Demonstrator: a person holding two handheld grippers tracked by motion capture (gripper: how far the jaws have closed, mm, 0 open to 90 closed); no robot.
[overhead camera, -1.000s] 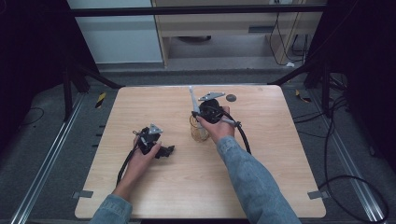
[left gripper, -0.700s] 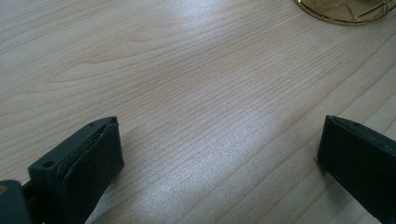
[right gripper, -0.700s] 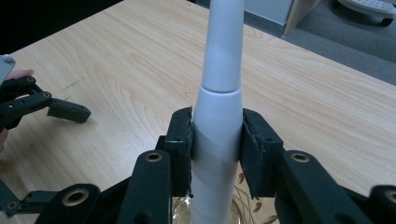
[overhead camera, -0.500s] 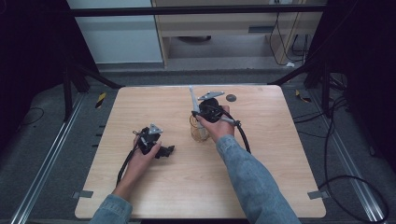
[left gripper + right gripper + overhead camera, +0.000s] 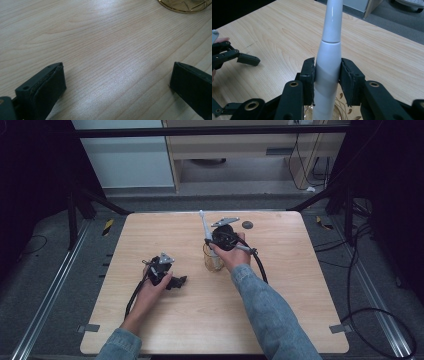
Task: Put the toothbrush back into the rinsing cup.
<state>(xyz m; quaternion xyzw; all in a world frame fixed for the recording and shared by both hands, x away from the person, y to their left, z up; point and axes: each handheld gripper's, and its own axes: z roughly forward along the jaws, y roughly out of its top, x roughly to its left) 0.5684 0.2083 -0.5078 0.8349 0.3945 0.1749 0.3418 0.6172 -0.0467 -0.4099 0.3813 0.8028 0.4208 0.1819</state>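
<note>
The right tongs [image 5: 327, 80] pinch a slim white plastic toothbrush handle [image 5: 329, 50] upright over a clear gold-patterned glass cup [image 5: 212, 260]; its head is cut off. The left tongs [image 5: 117, 82] rest spread on the pale wooden surface [image 5: 280, 290].

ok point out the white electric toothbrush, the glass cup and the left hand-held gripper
white electric toothbrush [image 5: 328, 67], right gripper view, on its handle between the pads
glass cup [image 5: 212, 261], high view, on its side wall
left hand-held gripper [image 5: 117, 82], left gripper view, midway between its open jaws
</note>
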